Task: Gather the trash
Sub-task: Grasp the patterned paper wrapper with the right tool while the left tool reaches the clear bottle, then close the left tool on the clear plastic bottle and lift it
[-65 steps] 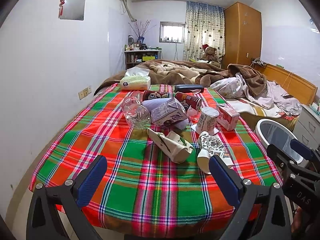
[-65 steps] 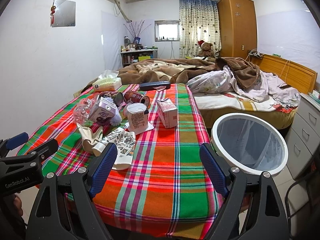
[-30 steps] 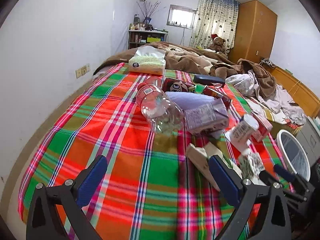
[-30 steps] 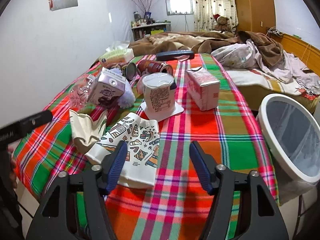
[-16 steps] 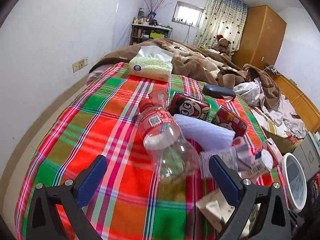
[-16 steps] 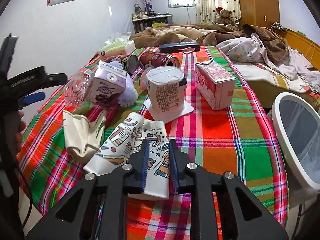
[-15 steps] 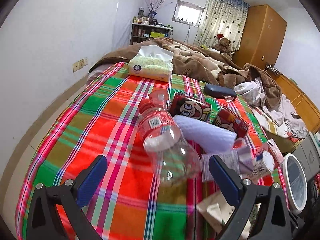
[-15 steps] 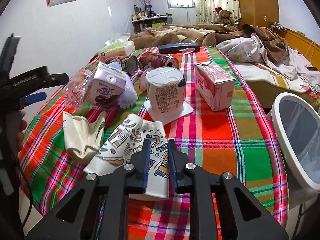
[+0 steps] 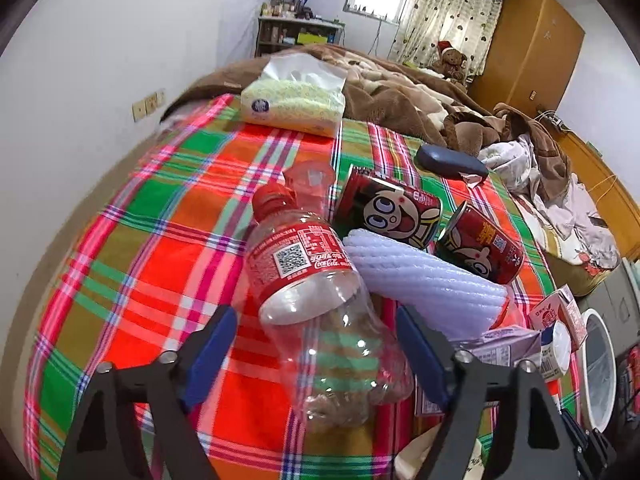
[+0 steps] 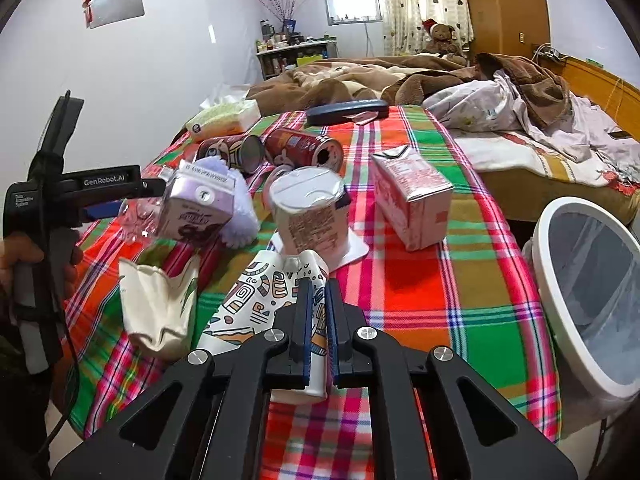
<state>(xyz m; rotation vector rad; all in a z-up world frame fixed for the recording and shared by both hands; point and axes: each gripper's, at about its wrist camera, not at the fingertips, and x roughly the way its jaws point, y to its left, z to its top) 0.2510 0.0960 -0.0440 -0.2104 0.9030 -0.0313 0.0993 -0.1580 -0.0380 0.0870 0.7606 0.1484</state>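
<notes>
Trash lies on a plaid tablecloth (image 9: 160, 248). My left gripper (image 9: 316, 340) is open, its blue fingers either side of the base of an empty clear Coca-Cola bottle (image 9: 316, 304) lying on its side. My right gripper (image 10: 316, 320) is shut on the rim of a crushed patterned paper cup (image 10: 260, 300). Beside it lie a crumpled cream cup (image 10: 156, 308), a purple carton (image 10: 200, 208), a yoghurt tub (image 10: 308, 216), a pink carton (image 10: 412, 196) and two red cans (image 10: 304, 148). The left gripper shows at the left of the right wrist view (image 10: 120, 196).
A white-rimmed bin with a clear liner (image 10: 592, 292) stands off the table's right edge. A tissue pack (image 9: 296, 104) and a dark glasses case (image 9: 452, 160) lie at the table's far end. A white foam sleeve (image 9: 424, 276) touches the bottle. An unmade bed lies beyond.
My left gripper moved forward to the bottle and its fingers narrowed around the base. My right gripper closed on the patterned cup's rim and stays shut.
</notes>
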